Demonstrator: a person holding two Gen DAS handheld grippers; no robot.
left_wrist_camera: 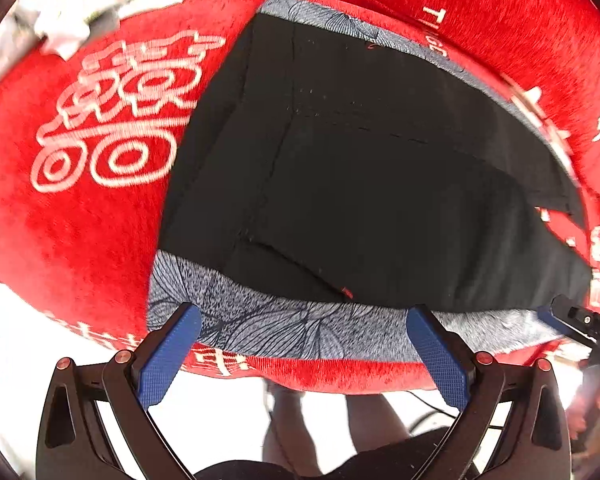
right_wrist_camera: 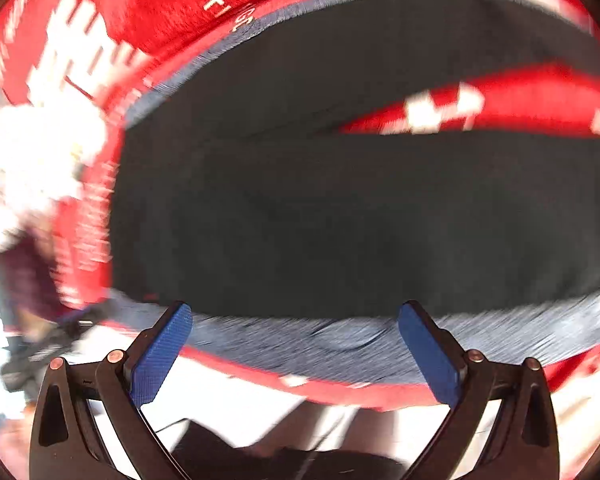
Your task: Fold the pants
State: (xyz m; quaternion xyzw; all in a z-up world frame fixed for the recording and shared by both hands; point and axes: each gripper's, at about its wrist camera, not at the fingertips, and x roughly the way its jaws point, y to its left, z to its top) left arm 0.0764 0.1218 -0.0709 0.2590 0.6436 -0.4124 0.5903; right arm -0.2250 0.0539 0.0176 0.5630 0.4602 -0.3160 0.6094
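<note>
Left gripper (left_wrist_camera: 302, 322), right gripper (right_wrist_camera: 294, 320) both apart, empty. Pants (left_wrist_camera: 360, 168) soft, floppy; we pinch near-edge grey waistband (left_wrist_camera: 292, 328) on red cloth (left_wrist_camera: 84, 232).

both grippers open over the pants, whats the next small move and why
Probably lower both and pinch the near patterned hem: the left gripper and right gripper hang open just above it, holding nothing, and the black pants lie flat on the red cloth.

We look down from left wrist, past spread blue fingers (left_wrist_camera: 168, 356), close above near edge of black pants (left_wrist_camera: 360, 168) on red cloth (left_wrist_camera: 80, 232). Our right wrist view sits closer, blurred, facing same pants (right_wrist_camera: 340, 220). Both views share grey patterned waistband (left_wrist_camera: 284, 328) (right_wrist_camera: 320, 340) and red cloth (right_wrist_camera: 148, 0).
</note>
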